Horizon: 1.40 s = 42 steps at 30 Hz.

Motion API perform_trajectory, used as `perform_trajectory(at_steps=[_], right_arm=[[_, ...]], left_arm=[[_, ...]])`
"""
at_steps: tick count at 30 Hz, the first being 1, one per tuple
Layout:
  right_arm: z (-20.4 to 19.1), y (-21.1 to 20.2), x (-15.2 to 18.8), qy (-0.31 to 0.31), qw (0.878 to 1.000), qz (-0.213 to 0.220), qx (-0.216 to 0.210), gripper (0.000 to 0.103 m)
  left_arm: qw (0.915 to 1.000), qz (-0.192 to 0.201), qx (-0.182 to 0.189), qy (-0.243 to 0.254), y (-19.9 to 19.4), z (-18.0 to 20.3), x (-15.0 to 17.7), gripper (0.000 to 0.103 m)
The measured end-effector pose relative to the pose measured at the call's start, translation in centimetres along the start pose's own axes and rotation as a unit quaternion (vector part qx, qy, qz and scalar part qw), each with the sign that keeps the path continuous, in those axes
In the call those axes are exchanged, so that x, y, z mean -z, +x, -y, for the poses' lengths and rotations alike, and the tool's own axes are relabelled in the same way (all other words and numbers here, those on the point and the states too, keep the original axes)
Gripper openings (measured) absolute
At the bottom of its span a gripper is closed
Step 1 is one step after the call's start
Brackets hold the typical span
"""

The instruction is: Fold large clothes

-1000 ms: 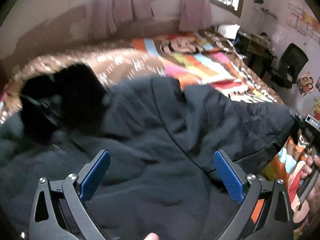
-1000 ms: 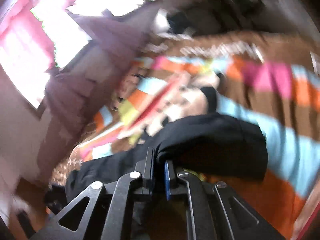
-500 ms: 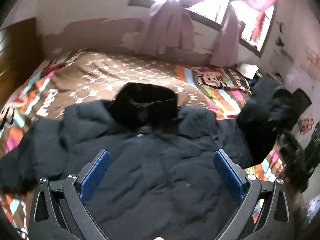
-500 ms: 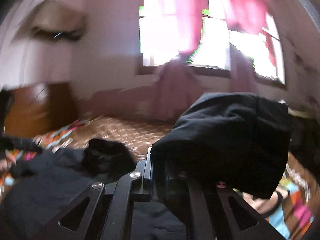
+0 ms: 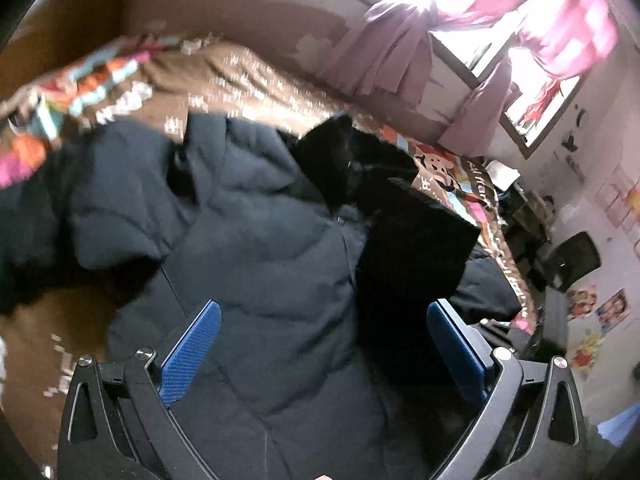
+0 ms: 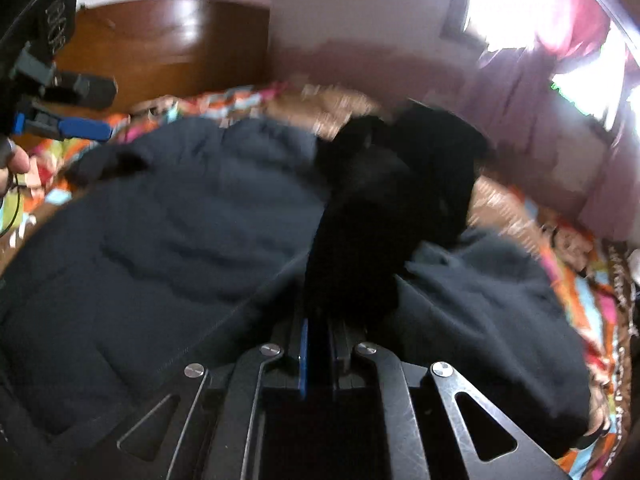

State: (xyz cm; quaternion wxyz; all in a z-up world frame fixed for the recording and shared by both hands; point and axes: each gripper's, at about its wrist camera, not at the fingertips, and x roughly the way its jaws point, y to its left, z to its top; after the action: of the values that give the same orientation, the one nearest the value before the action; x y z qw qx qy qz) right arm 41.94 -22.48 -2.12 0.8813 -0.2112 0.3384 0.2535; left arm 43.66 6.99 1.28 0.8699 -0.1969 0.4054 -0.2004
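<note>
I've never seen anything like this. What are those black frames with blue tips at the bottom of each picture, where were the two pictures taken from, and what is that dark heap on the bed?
There is no robot here. A person holds a two-finger gripping tool in each hand, and each tool carries a wide-angle camera looking along its fingers. So one picture is taken from the left gripper, the other from the right gripper. The blue parts are the finger pads.

The dark heap is a large padded coat spread over a bed with a colourful cartoon blanket. The left gripper is open above the coat and holds nothing. The right gripper is shut on a sleeve of the coat, lifted over its middle. In the right picture the left gripper also shows at the far left.
</note>
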Motion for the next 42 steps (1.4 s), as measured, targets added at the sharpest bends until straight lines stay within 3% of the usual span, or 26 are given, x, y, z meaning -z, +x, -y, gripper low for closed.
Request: perform_trajectory(at_steps=[2,5,8,9,14,20,22,25,26,28,29,30,33,35,39,42], right_arm=[[-0.2,1.6,0.9,0.007,1.0,-0.026,-0.012,0.014],[-0.3,2.2,1.8,0.013,0.998,-0.046,-0.042,0.032],[-0.8,1.8,2.2,0.005,0.997,-0.045,-0.062,0.049],[-1.2,1.6,2.2,-0.001,0.997,-0.043,-0.06,0.055],[-1.9,0.4,3.0,-0.014,0.998,-0.03,-0.05,0.057],[-0.3,-2.9,5.0,0.042,0.998,-0.015,-0.045,0.061],[0.4,-4.2,5.7,0.067,0.997,-0.006,-0.039,0.062],[1.9,-6.5,7.0,0.097,0.995,0.024,-0.002,0.068],[2.3,-7.0,7.3,0.103,0.994,0.032,0.012,0.068],[3.5,-7.9,7.9,0.117,0.991,0.046,0.046,0.069],[4.2,-8.3,8.1,0.126,0.989,0.051,0.061,0.069],[4.9,-8.6,8.2,0.137,0.987,0.055,0.071,0.069],[7.0,-9.1,8.4,0.172,0.978,0.065,0.093,0.069],[7.9,-9.2,8.3,0.188,0.974,0.07,0.101,0.069],[8.5,-9.0,7.1,0.188,0.973,0.081,0.109,0.069],[8.4,-8.7,5.6,0.177,0.975,0.087,0.106,0.071]], left_arm=[[0.9996,-0.015,0.021,-0.01,1.4,-1.0,0.3,0.101],[0.9973,-0.04,0.059,-0.017,2.8,-1.9,0.7,0.101],[0.996,-0.056,0.069,-0.008,3.4,-2.1,1.1,0.101],[0.9962,-0.061,0.062,-0.003,3.5,-2.0,1.2,0.101],[0.9971,-0.075,0.016,0.003,4.1,-1.7,1.8,0.101],[0.9965,-0.073,-0.038,0.012,6.4,-1.0,1.9,0.1],[0.9965,-0.061,-0.056,0.013,7.0,-0.9,1.5,0.093],[0.9943,-0.055,-0.089,0.019,7.8,-1.1,0.9,0.065],[0.9936,-0.055,-0.096,0.019,8.1,-1.1,0.9,0.048],[0.9925,-0.056,-0.108,0.016,8.3,-1.1,0.8,0.039],[0.9912,-0.05,-0.121,0.017,8.3,-1.0,0.8,0.02],[0.9897,-0.048,-0.133,0.02,8.5,-0.8,0.7,0.008],[0.9923,-0.026,-0.121,0.009,7.4,-0.7,0.6,0.002],[0.9905,-0.002,-0.134,0.03,6.5,0.5,0.2,0.001],[0.981,0.069,-0.164,0.076,2.1,2.2,-0.8,0.001],[0.9697,0.084,-0.199,0.114,0.4,3.0,-0.7,0.001]])
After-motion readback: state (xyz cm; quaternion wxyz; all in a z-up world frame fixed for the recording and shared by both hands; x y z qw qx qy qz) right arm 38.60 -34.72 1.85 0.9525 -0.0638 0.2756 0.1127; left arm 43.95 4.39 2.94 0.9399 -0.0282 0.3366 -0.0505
